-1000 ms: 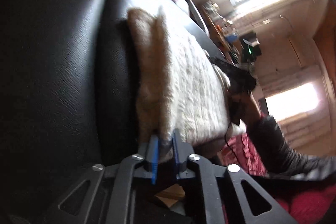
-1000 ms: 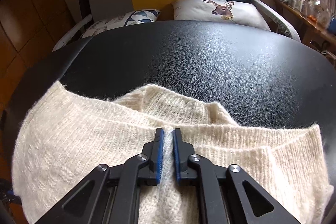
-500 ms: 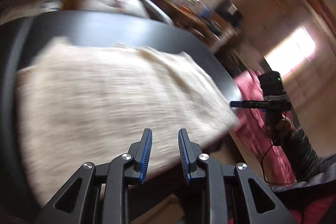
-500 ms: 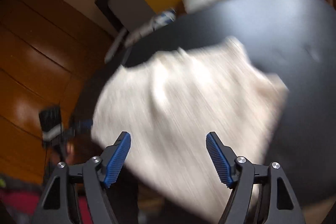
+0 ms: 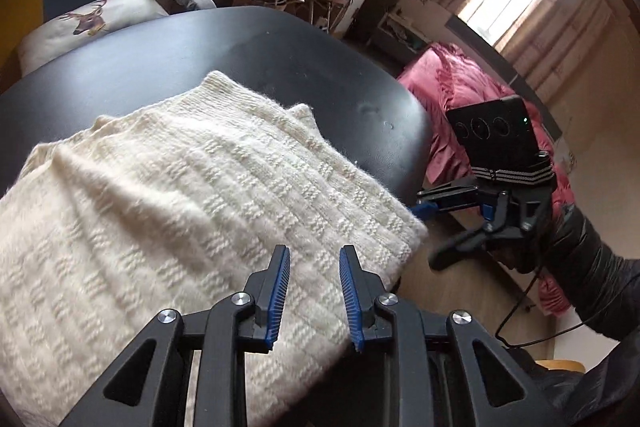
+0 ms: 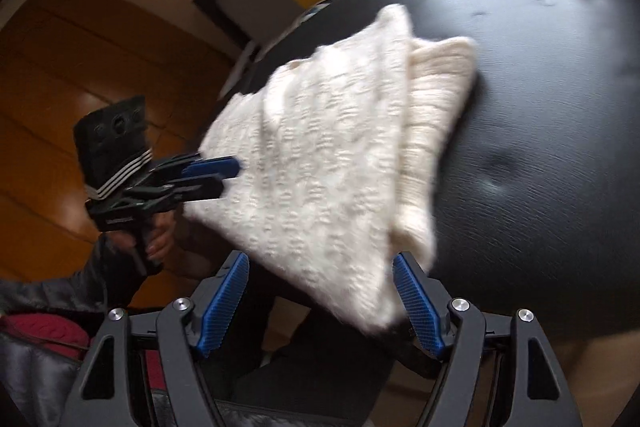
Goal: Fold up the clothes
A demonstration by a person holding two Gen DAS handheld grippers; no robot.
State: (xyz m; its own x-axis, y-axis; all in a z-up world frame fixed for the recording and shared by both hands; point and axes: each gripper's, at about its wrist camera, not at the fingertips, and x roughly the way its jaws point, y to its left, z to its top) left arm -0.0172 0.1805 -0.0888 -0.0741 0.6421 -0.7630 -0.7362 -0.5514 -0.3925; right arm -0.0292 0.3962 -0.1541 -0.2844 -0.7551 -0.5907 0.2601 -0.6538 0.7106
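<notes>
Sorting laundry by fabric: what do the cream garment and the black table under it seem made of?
The cream garment looks like chunky wool or acrylic knit: raised stitch rows, fuzzy edges. The black table looks like leather or vinyl: fine grain, soft sheen, shallow dimples.

The folded cream knitted sweater [image 5: 168, 211] is running off the left and bottom edges of the left wrist view, hiding the black leather-textured counter [image 5: 280, 67] beneath it. In the right wrist view the sweater [image 6: 328, 155] is blurring with motion, its near corner covering the counter's [image 6: 540, 107] front edge.
</notes>
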